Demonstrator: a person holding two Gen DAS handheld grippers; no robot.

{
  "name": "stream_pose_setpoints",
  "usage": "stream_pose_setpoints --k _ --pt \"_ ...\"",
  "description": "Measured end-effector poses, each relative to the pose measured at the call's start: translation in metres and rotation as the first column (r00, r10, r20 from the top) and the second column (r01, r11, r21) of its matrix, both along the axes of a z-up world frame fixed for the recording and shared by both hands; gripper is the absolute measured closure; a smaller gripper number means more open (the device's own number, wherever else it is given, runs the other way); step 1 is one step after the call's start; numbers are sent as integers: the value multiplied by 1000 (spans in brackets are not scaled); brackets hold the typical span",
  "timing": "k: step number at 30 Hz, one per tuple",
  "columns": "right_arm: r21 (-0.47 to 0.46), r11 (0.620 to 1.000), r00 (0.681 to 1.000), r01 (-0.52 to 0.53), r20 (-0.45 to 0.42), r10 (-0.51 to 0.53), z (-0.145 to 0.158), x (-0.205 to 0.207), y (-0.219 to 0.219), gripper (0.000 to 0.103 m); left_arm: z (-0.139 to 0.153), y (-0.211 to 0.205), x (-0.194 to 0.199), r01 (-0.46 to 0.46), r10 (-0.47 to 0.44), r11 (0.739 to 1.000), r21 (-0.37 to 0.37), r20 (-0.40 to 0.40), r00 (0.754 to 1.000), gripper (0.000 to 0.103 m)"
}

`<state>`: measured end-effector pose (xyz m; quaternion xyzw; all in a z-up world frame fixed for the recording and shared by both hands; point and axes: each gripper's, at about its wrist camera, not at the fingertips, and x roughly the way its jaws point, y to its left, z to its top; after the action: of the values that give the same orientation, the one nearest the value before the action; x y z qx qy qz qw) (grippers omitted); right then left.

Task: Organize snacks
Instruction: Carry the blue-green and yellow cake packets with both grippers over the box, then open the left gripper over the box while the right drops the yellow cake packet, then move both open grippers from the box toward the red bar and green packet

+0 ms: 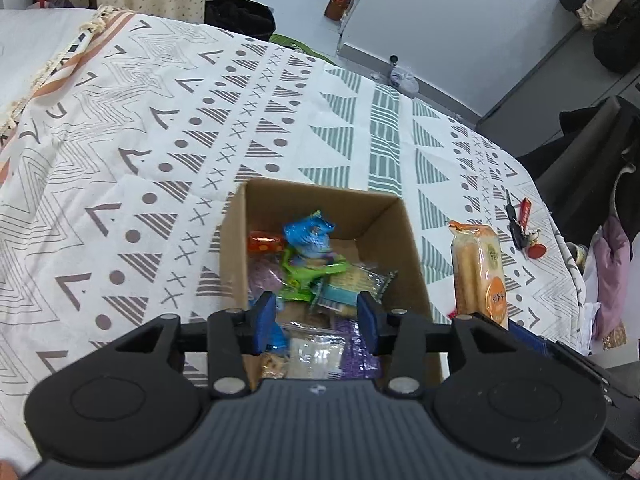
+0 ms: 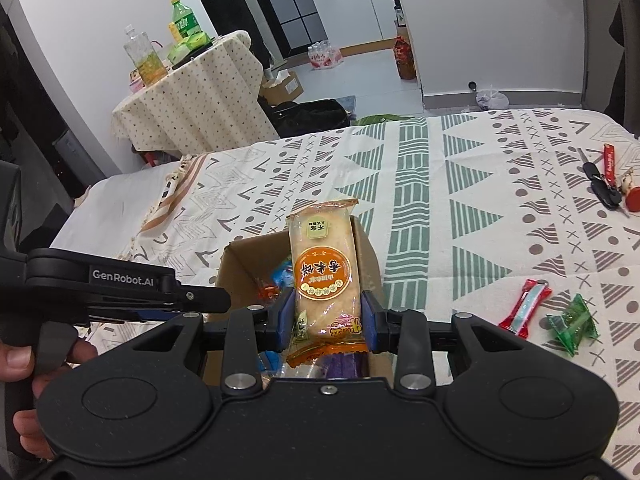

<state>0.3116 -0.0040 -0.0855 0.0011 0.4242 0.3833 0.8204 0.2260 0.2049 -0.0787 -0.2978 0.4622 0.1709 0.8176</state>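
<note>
An open cardboard box (image 1: 384,220) (image 2: 236,264) sits on the patterned cloth, holding several wrapped snacks such as a blue packet (image 1: 310,234) and a green one (image 1: 308,276). My left gripper (image 1: 316,318) hovers open over the box's near side, nothing between its blue pads. In the right wrist view my right gripper (image 2: 328,322) is shut on an orange rice-cracker pack (image 2: 324,276), held upright above the box. That same pack (image 1: 480,272) shows at the right in the left wrist view. A red-and-white candy (image 2: 526,306) and a green candy (image 2: 572,324) lie loose on the cloth to the right.
Keys with a red strap (image 2: 608,184) (image 1: 524,224) lie at the cloth's far right. A small draped table with bottles (image 2: 184,80) stands behind the bed-like surface. A hand (image 2: 24,360) holds the left gripper's handle at the lower left.
</note>
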Motion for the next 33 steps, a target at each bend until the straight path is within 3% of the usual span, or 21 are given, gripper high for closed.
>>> stream_pose_setpoints --k 10,13,15,23,26,33 --pt "-10 1000 1000 -9 -21 8 -2 3 28 69 3 19 -10 -29 29 999 16 -19 999 46" --pt "5 1000 1000 5 -15 -5 0 3 32 62 5 21 -12 -34 35 999 21 -17 999 45" --pt "7 1000 1000 17 -16 -17 1 3 30 48 6 21 -13 -34 34 999 26 -17 999 44" --pt "-18 998 999 54 -6 -54 2 -1 -5 46 9 7 -9 -16 16 999 37 -16 1000 38" --pt "-31 997 997 74 3 -74 3 -1 -23 44 10 -6 -4 7 -7 999 49 -12 1000 32" --pt "-63 989 991 132 14 -131 -1 1 -64 36 12 -43 11 82 -82 995 53 -8 997 29"
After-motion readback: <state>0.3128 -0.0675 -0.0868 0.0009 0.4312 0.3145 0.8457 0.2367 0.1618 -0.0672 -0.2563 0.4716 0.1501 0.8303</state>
